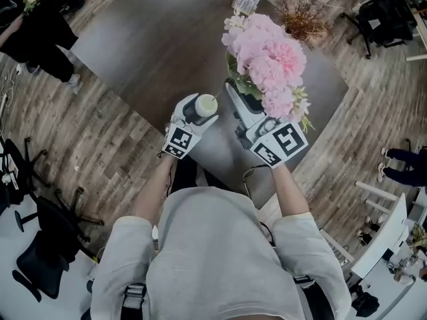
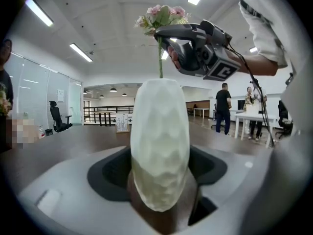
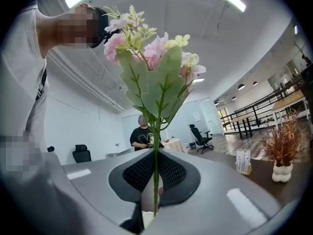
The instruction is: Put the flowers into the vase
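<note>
One tall vase (image 1: 205, 104) — one dried plant (image 1: 303, 19)

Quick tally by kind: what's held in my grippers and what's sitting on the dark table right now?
Vases: 2, the held white vase and a small bubbly vase
Flower bunches: 1, the pink flower bunch
Dried sprays: 1, the brown dried spray
Cards: 1, the card stand
Total: 5

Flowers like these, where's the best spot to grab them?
By the thin bare stem below the leaves, pinched from the side, as the right gripper does now. The blooms on top are wide and soft; the stem is slim and upright.
</note>
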A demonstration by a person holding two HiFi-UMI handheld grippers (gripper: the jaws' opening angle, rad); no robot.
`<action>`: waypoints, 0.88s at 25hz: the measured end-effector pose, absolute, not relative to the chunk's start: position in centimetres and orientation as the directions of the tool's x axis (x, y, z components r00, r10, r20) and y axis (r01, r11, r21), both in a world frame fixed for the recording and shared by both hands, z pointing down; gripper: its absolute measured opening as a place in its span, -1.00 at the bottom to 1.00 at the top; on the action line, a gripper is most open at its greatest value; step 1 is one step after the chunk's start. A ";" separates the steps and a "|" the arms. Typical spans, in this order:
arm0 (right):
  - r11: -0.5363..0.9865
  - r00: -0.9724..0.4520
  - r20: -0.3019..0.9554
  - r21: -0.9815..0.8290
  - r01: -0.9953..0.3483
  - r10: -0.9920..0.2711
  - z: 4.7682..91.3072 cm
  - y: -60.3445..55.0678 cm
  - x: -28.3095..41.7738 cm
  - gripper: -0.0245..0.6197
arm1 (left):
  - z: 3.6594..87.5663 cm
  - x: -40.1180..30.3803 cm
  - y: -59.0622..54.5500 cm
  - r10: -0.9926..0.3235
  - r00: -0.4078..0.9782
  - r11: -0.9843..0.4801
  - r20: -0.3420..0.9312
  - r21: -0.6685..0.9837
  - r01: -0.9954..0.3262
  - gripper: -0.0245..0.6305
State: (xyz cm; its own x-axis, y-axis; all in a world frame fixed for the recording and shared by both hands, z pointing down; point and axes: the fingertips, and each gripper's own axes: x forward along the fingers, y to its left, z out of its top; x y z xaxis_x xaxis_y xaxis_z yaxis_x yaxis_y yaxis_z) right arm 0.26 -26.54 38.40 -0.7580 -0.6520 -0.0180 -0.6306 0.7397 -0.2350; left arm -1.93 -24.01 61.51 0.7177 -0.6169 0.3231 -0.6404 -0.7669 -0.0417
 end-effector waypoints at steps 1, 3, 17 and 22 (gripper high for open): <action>0.744 -0.761 -0.017 -0.229 -0.628 -0.648 38.4 -26.4 0.2 -0.89 | 61.3 -1.8 -24.1 -0.619 0.716 -0.765 0.323 -0.043 -0.642 0.15; 0.748 -0.765 -0.009 -0.216 -0.627 -0.644 38.8 -26.3 0.0 -0.89 | 60.8 -1.5 -24.5 -0.624 0.712 -0.761 0.323 -0.044 -0.647 0.15; 0.749 -0.773 0.151 -0.189 -0.635 -0.616 49.8 -22.6 -2.7 -0.83 | 61.6 -1.8 -23.8 -0.638 0.702 -0.748 0.317 -0.039 -0.662 0.15; 0.761 -0.769 0.181 -0.124 -0.636 -0.613 50.9 -21.8 -3.5 -0.36 | 61.5 -2.0 -23.7 -0.642 0.699 -0.745 0.316 -0.042 -0.665 0.15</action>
